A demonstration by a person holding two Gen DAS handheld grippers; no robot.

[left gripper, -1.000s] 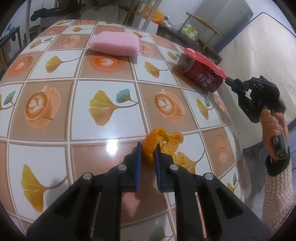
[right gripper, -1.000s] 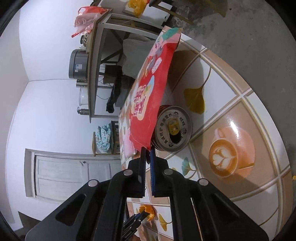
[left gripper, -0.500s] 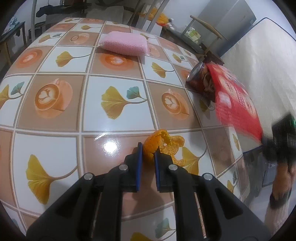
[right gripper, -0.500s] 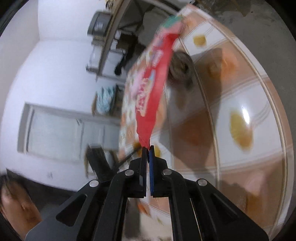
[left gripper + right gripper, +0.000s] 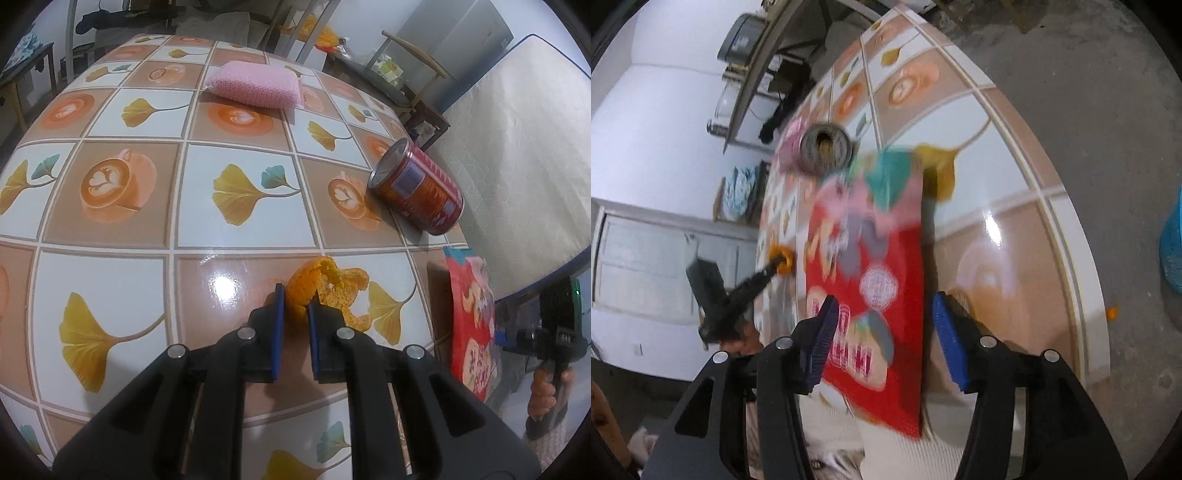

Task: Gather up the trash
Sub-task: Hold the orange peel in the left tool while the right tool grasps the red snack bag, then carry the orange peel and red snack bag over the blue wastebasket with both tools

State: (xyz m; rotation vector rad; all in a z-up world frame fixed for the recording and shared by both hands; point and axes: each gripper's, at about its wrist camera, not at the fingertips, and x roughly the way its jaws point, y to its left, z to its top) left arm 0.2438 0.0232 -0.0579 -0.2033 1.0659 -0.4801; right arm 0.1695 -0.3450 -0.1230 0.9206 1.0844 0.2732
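Observation:
My left gripper (image 5: 295, 310) is shut on a curled orange peel (image 5: 332, 291) that rests on the patterned table (image 5: 147, 229). A red can (image 5: 417, 192) lies on its side to the right, beyond the peel. In the right wrist view my right gripper (image 5: 886, 332) has its jaws opening. The red snack wrapper (image 5: 879, 280) hangs blurred between them, and neither pad presses on it. From the left wrist view the wrapper (image 5: 472, 325) is at the table's right edge, beside the right gripper (image 5: 506, 334).
A pink sponge (image 5: 255, 90) lies at the far side of the table. A mattress (image 5: 517, 147) leans to the right, with chairs and shelving behind. On the grey floor past the table edge there are a blue bag (image 5: 1172, 243) and a small orange scrap (image 5: 1111, 313).
The right gripper carried the wrapper from above the can to the table's near right edge, then its jaws parted and let it go. The left gripper stayed shut on the peel.

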